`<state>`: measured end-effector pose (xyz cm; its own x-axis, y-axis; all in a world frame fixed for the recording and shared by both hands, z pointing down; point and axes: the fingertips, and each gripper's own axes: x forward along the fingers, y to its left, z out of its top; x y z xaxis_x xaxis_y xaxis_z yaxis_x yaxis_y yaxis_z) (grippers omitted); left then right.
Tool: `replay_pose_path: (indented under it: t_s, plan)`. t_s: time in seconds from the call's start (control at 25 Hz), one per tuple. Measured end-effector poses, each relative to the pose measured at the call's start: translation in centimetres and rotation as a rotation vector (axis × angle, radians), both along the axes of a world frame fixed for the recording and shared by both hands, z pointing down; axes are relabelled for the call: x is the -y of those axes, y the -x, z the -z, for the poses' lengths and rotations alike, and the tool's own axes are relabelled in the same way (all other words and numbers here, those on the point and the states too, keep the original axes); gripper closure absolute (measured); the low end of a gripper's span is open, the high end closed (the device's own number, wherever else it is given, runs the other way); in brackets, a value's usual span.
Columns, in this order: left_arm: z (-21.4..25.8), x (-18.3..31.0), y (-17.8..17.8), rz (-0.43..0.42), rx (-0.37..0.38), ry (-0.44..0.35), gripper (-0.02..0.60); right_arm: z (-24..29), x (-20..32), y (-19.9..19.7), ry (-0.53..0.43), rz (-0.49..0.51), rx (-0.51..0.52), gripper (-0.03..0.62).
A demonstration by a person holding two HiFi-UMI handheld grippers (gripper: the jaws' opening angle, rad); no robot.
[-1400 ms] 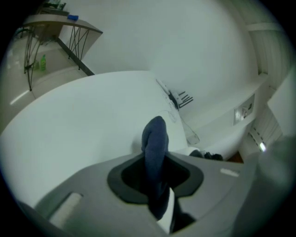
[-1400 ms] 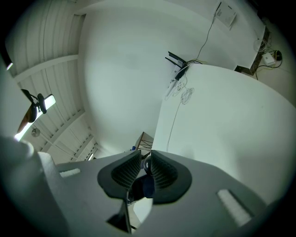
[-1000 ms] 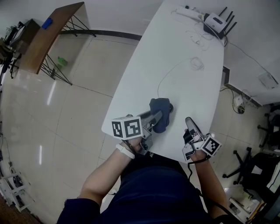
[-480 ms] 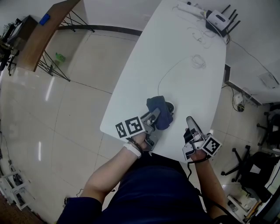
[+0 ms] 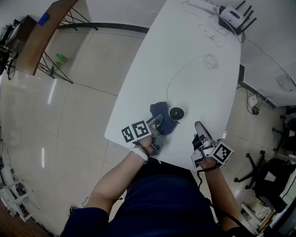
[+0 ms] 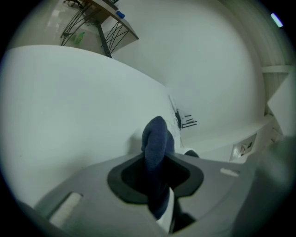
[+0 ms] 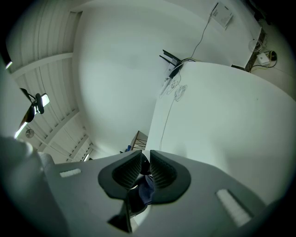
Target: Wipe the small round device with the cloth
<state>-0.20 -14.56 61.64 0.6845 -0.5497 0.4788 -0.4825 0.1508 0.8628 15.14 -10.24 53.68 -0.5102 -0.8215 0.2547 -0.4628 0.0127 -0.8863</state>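
The small round dark device (image 5: 176, 113) sits on the white table (image 5: 185, 69), with a thin white cable (image 5: 172, 82) running away from it. My left gripper (image 5: 158, 123) is shut on a dark blue cloth (image 5: 163, 117), low over the table just left of the device. In the left gripper view the cloth (image 6: 156, 136) bulges out between the jaws of that gripper (image 6: 156, 162). My right gripper (image 5: 199, 126) hovers to the device's right; its jaws (image 7: 145, 155) have just closed a little to a narrow gap, with nothing between them. Through that gap the cloth (image 7: 144, 194) shows.
The table's near edge (image 5: 138, 148) runs under both grippers. At the far end lie a cable coil (image 5: 210, 60), a white router (image 5: 231, 17) and a power strip (image 5: 199, 3). A wooden side table (image 5: 41, 32) stands on the floor at left, office chairs (image 5: 282, 134) at right.
My left gripper has come down and slid left with the cloth, so the device, partly covered before, now shows whole beside it. The right gripper has stayed in place.
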Motion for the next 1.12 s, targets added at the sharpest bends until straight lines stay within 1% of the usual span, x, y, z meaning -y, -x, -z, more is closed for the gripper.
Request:
replay_pose_path:
  t_s: [0.2, 0.4, 0.56, 0.64, 0.68, 0.76, 0.8, 0.84, 0.92, 1.0, 1.12]
  plan:
    - [-1.7, 0.3, 0.2, -0.004, 0.056, 0.025, 0.499, 0.1, -0.4, -0.1, -0.008, -0.004, 0.0, 0.533]
    - [-2.8, 0.5, 0.5, -0.007, 0.119, 0.019, 0.498, 0.4, -1.3, -0.6, -0.015, -0.014, 0.0, 0.534]
    - [-2.5, 0.3, 0.8, 0.015, 0.118, 0.014, 0.497, 0.3, -2.6, -1.2, -0.015, -0.03, 0.005, 0.534]
    - [-1.2, 0.0, 1.1, 0.028, 0.104, -0.002, 0.497, 0.4, -3.3, -1.5, -0.016, -0.037, 0.001, 0.536]
    - [-0.2, -0.1, 1.4, 0.035, 0.104, -0.023, 0.497, 0.4, -3.6, -1.6, -0.019, -0.038, 0.0, 0.536]
    - [2.6, -0.1, 2.3, 0.04, 0.134, -0.101, 0.497, 0.5, -4.1, -1.9, -0.025, -0.042, 0.0, 0.536]
    - [4.1, 0.1, 2.6, 0.027, 0.169, -0.159, 0.497, 0.4, -4.3, -2.1, -0.026, -0.044, -0.001, 0.536]
    - [5.6, 0.4, 2.8, -0.002, 0.224, -0.228, 0.497, 0.4, -4.5, -2.3, -0.027, -0.046, -0.002, 0.536]
    - [8.4, 1.2, 2.5, -0.112, 0.382, -0.392, 0.497, 0.4, -4.6, -2.6, -0.031, -0.053, 0.005, 0.537]
    - [10.6, 1.8, 1.1, -0.265, 0.544, -0.563, 0.497, 0.7, -4.6, -2.4, -0.042, -0.054, 0.012, 0.537]
    - [12.0, 2.1, -1.7, -0.478, 0.742, -0.8, 0.497, 1.3, -4.4, -1.8, -0.062, -0.039, 0.016, 0.537]
